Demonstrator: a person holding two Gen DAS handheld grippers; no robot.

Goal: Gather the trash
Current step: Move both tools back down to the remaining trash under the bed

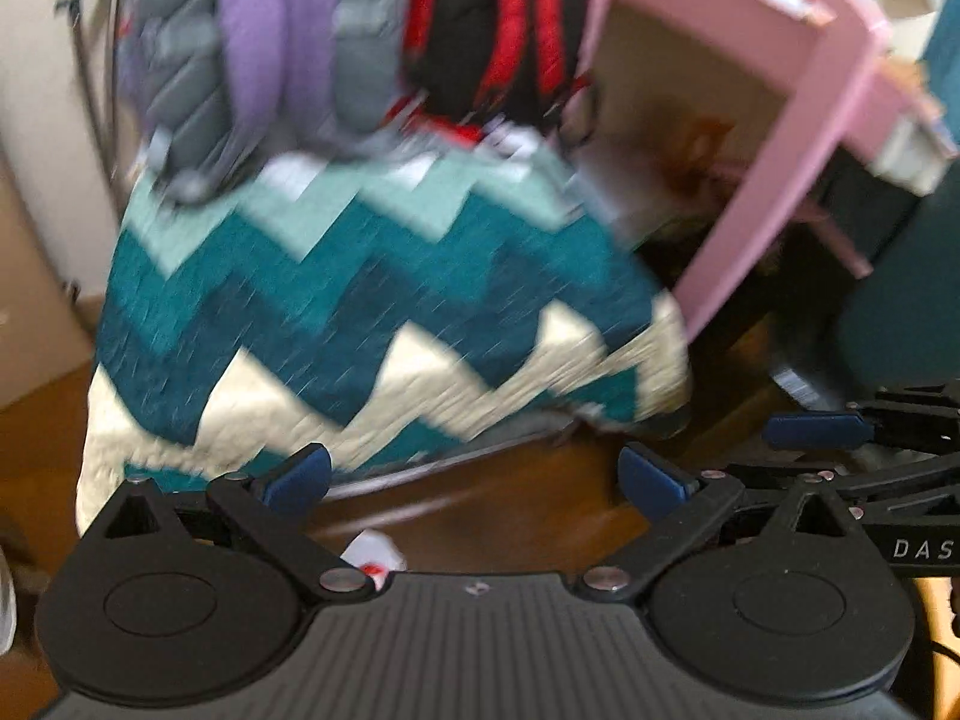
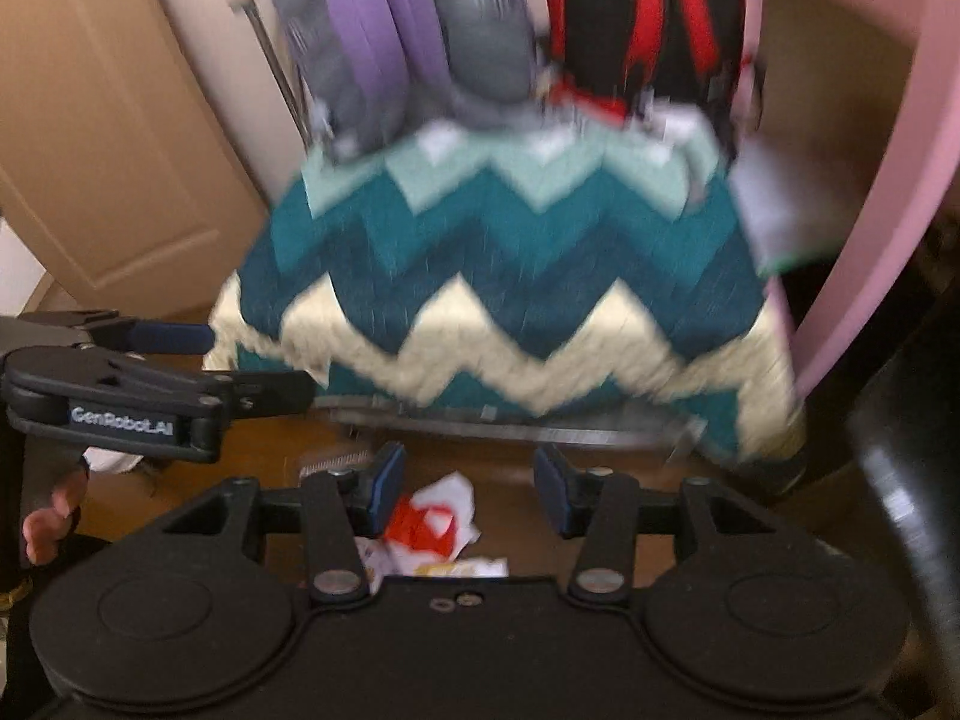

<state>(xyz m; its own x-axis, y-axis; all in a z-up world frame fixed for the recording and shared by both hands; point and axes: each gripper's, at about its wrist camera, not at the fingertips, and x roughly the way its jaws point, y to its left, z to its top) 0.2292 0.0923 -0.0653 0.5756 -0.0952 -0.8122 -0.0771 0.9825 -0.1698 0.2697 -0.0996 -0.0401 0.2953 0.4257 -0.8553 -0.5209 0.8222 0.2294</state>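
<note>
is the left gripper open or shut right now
Open. The left gripper has its blue pads far apart over bare wooden floor, with nothing between them.

Quilted cloth blanket (image 2: 510, 276), crumpled paper wrapper (image 2: 435, 519), wooden floor (image 2: 600, 450)

The right tool (image 2: 468, 495) hangs open over a red-and-white wrapper (image 2: 435, 519) on the wooden floor (image 2: 516, 504).

Zigzag-quilted bed (image 2: 498, 276) on brown wood floor (image 2: 510, 468), pink desk (image 1: 780, 180) beside it.
</note>
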